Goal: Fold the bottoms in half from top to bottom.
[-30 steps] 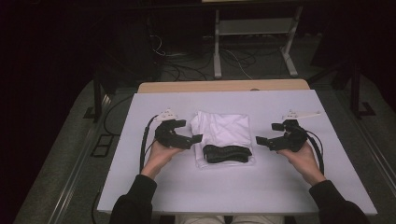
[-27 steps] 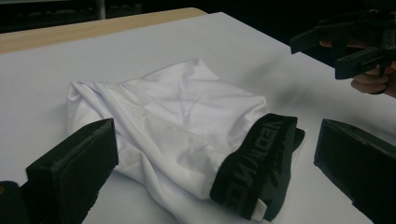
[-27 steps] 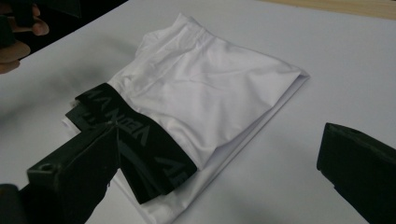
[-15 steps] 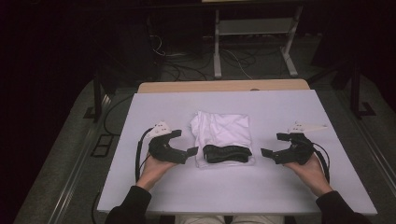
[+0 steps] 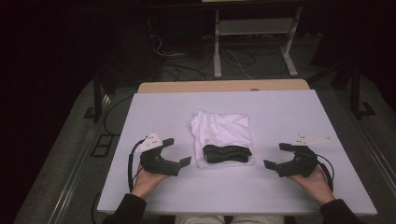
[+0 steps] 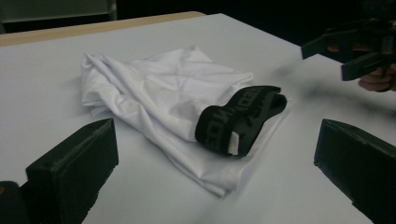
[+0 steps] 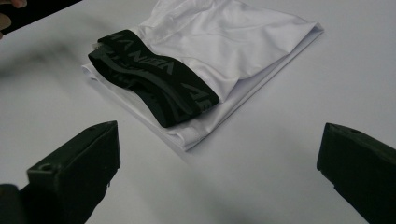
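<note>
High view: the folded white garment (image 5: 219, 135) lies near the middle of the tabletop (image 5: 280, 116), with its black waistband (image 5: 227, 153) at the edge nearest you. Your left gripper (image 5: 176, 151) sits to the left of the garment, close to the waistband end but not touching it. Your right gripper (image 5: 274, 156) sits to the right of the garment, slightly farther off than the left one.

Left gripper view: both jaws stand wide apart with nothing between them. The garment (image 6: 163, 98) lies ahead of the jaws, flat on the tabletop, and the waistband (image 6: 238, 119) shows grey lettering and a small white tag. Your right gripper (image 6: 359, 51) appears at the upper right, above the tabletop.

Right gripper view: both jaws also stand wide apart and hold nothing. The waistband (image 7: 154, 77) lies ahead and to the left of the gap between the jaws, folded over on itself on top of the white fabric (image 7: 233, 37). Neither gripper contacts the garment.
</note>
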Available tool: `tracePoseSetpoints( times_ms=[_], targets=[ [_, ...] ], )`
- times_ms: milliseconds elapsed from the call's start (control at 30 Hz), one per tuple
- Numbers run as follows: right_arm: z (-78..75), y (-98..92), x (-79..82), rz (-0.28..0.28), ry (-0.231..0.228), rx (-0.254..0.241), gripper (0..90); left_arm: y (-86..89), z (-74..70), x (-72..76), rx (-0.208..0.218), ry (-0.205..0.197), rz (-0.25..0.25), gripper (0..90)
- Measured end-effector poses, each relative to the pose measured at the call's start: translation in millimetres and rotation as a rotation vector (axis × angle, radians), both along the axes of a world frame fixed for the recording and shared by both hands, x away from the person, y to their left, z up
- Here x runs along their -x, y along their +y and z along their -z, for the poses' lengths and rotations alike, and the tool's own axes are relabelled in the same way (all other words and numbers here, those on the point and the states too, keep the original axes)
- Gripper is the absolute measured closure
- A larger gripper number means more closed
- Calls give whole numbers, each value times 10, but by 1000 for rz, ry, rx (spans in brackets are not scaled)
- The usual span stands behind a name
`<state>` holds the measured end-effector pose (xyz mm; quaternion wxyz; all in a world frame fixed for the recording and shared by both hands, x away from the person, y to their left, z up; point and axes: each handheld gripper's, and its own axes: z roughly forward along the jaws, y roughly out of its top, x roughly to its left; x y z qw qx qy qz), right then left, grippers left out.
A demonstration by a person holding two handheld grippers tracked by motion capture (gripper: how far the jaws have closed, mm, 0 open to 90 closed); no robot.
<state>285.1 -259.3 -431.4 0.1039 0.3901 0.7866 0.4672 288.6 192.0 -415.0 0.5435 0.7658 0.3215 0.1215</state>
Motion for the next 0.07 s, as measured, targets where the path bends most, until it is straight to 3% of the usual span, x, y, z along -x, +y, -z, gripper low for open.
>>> tracePoseSetpoints(
  times_ms=[67],
  targets=[
    [1, 0, 10, -4, 4, -2, 0, 9, 25, -7, -6, 6, -5, 0]
  ],
)
